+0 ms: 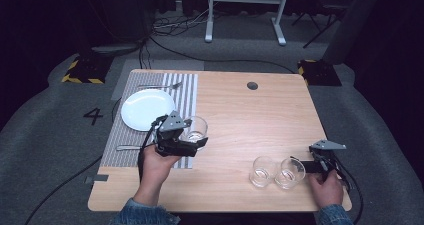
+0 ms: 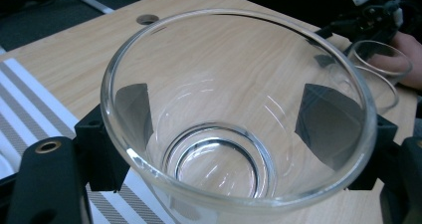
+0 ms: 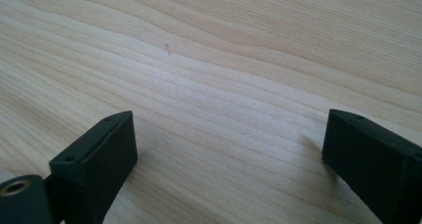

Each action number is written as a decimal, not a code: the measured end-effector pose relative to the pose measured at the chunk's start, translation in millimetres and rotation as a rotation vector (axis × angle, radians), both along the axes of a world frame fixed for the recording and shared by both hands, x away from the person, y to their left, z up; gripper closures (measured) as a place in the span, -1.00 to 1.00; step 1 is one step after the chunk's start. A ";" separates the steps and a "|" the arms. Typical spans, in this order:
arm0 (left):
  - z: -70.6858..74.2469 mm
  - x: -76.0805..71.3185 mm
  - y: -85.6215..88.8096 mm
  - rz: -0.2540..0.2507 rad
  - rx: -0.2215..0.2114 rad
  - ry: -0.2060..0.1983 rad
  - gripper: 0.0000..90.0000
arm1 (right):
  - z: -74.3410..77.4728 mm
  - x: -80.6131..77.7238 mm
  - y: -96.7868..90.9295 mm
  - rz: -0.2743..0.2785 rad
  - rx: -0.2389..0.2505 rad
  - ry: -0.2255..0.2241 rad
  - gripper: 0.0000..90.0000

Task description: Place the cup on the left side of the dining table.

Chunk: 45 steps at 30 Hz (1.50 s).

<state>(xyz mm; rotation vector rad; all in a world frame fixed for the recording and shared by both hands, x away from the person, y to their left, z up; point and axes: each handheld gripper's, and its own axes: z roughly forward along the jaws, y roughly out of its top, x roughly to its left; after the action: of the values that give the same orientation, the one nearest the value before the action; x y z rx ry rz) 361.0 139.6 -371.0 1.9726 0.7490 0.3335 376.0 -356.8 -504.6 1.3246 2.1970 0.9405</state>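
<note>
Wooden surface (image 1: 240, 120), light grain, with a round dark hole (image 1: 252, 85) well beyond both grippers. Striped placemat (image 1: 185, 92) lies under and beyond the left gripper (image 1: 196, 141), along the surface's left side. White plate (image 1: 147, 109) sits on the placemat just beyond and to the outside of the left gripper; a fork (image 1: 160, 86) lies past the plate at the mat's far edge, and another piece of cutlery (image 1: 125, 147), too small to identify, lies on the mat just outside the left hand (image 1: 156, 167). Left gripper has its jaws closed against the two sides of a clear, empty glass tumbler (image 2: 234, 119); the left gripper view shows the black jaws pressing the wall from either side, the glass upright with its mouth toward the camera. From above, that glass sits at the placemat's inner edge; whether it is lifted cannot be told. Right gripper (image 1: 299, 166), held in the right hand (image 1: 327, 187), has jaws spread wide with bare wood between them in its own view. Two more clear glasses stand side by side: the nearer glass (image 1: 290, 173) right at the right gripper's tips, the farther glass (image 1: 262, 171) just past it.
</note>
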 end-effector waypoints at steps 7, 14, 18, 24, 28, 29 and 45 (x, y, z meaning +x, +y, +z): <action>6.8 10.2 12.8 0.066 -0.007 -0.033 -0.57 | 0.0 0.0 0.1 0.000 0.001 0.000 -0.83; 13.0 16.4 27.7 0.167 -0.024 -0.046 -0.57 | 0.0 0.0 0.0 0.000 0.000 0.000 -0.83; 12.1 25.2 33.6 0.207 -0.026 -0.039 -0.57 | 0.0 0.0 0.0 0.000 0.001 0.000 -0.83; 7.6 36.2 46.6 0.289 -0.040 -0.041 -0.57 | 0.0 0.3 0.0 0.001 -0.001 -0.001 -0.83; 3.5 37.9 57.3 0.344 -0.024 -0.045 -0.57 | 0.0 0.2 0.0 0.001 0.000 0.000 -0.83; 2.9 38.2 59.9 0.355 -0.020 -0.042 -0.57 | 0.0 0.3 0.0 0.001 0.000 -0.001 -0.83; -24.0 55.7 65.1 0.376 0.004 0.025 -0.57 | 0.0 0.3 0.0 0.001 0.000 -0.001 -0.83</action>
<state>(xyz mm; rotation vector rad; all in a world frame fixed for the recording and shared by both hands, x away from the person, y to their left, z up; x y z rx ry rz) 416.6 204.7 -395.0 1.8361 1.1388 0.5330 376.2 -356.8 -504.6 1.3235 2.1973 0.9413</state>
